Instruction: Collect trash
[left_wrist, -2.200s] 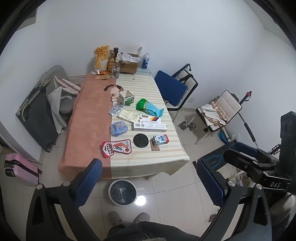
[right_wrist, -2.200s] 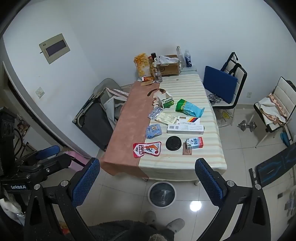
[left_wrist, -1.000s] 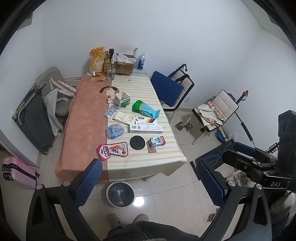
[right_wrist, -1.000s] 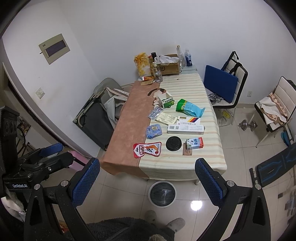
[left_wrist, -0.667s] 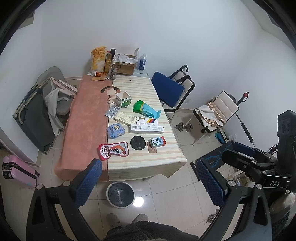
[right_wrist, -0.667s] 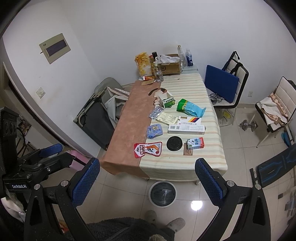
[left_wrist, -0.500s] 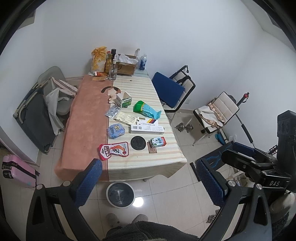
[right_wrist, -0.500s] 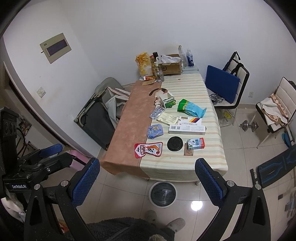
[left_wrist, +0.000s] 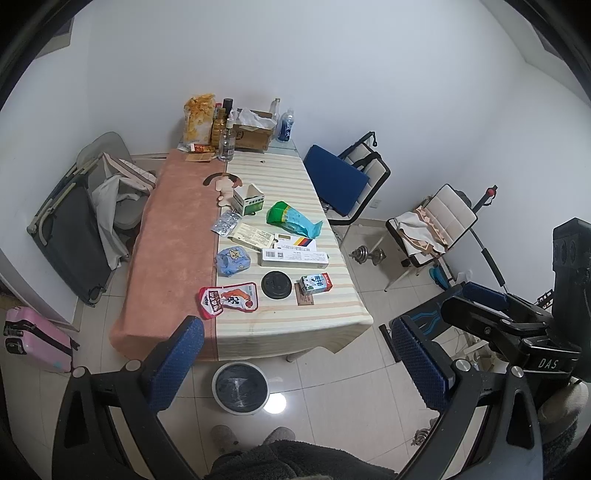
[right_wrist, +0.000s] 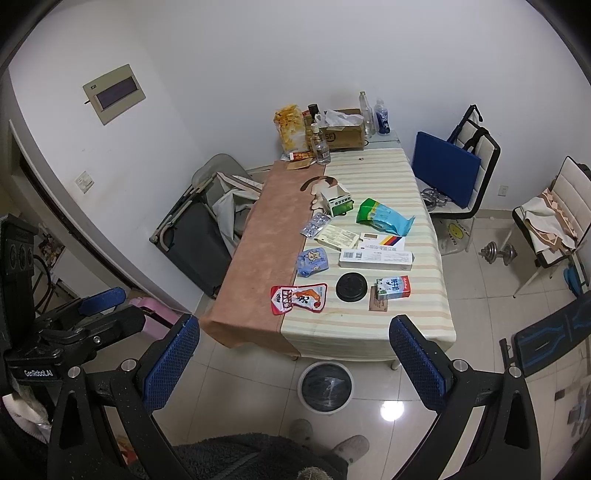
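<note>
Ahead of the left gripper (left_wrist: 295, 354), jaws spread wide and empty, the red snack packet (left_wrist: 229, 299), black lid (left_wrist: 276, 284) and milk carton (left_wrist: 315, 284) lie on the table (left_wrist: 295, 325), the trash bin (left_wrist: 240, 386) just below, while the right gripper (right_wrist: 291, 350) likewise gapes empty.

Two high, distant wrist views down onto one shared table (left_wrist: 280, 325).

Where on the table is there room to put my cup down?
The pink cloth side is bare from the red snack packet back to the bottles. The striped cloth strip along the near edge is free too. The middle is crowded around the long white box and green bag.
</note>
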